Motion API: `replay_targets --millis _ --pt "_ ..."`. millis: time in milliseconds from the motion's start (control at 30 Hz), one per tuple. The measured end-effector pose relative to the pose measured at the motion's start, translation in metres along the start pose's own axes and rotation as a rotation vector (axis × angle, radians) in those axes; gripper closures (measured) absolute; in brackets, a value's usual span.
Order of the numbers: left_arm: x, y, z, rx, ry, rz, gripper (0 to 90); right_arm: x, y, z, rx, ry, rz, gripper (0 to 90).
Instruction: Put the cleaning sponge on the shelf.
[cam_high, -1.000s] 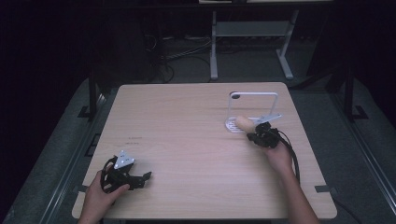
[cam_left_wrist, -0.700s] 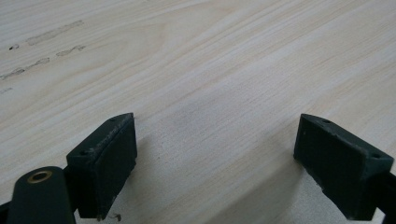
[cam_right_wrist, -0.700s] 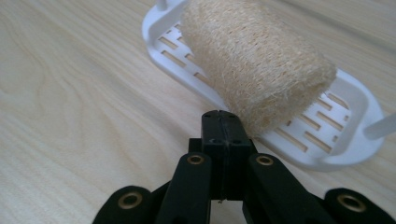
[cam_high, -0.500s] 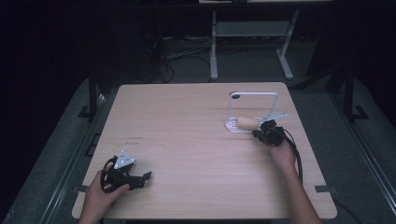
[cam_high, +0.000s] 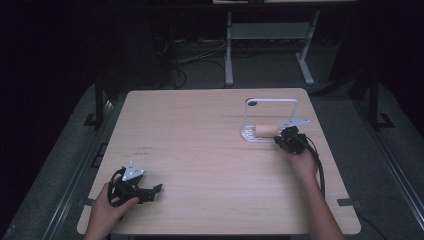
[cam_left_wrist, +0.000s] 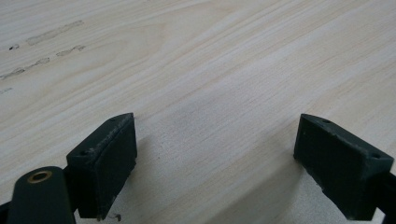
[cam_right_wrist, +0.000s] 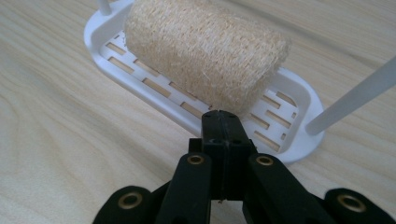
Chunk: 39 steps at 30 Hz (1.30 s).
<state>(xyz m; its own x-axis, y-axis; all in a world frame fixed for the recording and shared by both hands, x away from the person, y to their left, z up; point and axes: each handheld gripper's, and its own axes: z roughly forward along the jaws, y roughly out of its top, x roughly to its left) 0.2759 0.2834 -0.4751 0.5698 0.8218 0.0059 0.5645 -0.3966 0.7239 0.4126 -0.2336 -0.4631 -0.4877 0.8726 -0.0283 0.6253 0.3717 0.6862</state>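
A tan loofah roll (cam_high: 265, 131) (cam_right_wrist: 205, 51) lies on its side in the slotted base of a white wire-frame rack (cam_high: 270, 101) (cam_right_wrist: 299, 140) at the table's right. My right gripper (cam_high: 287, 137) (cam_right_wrist: 224, 116) is just right of the roll. Its jaws are shut flat against each other, and their tips meet the roll's lower near edge with nothing seen between them. Held low at the front left corner, my left gripper (cam_high: 155, 190) (cam_left_wrist: 215, 140) is open over bare wood and holds nothing.
The light wooden table (cam_high: 200, 150) bears faint pencil marks (cam_high: 145, 148) at its left. A metal stand (cam_high: 265, 30) and cables stand on the dark floor beyond the far edge. The rack's white upright (cam_right_wrist: 355, 93) rises just right of my right jaws.
My right gripper has drifted a little to the right and toward the rack's right upright. The loofah sits slightly farther right too. The left gripper has stayed still.
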Motion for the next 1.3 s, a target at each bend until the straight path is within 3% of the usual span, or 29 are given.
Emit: replay_targets --millis 600,767,1300 --pt "0.000 0.000 0.000 0.001 0.000 0.000 12.7 0.002 -0.002 -0.009 -0.024 0.044 -0.003 88.5" --pt "0.000 0.000 0.000 0.000 0.001 0.000 12.7 0.003 -0.003 -0.013 -0.031 0.061 -0.012 78.1" --pt "0.000 0.000 0.000 -0.001 0.001 0.001 12.7 0.025 0.000 -0.023 -0.024 0.100 -0.035 39.4"
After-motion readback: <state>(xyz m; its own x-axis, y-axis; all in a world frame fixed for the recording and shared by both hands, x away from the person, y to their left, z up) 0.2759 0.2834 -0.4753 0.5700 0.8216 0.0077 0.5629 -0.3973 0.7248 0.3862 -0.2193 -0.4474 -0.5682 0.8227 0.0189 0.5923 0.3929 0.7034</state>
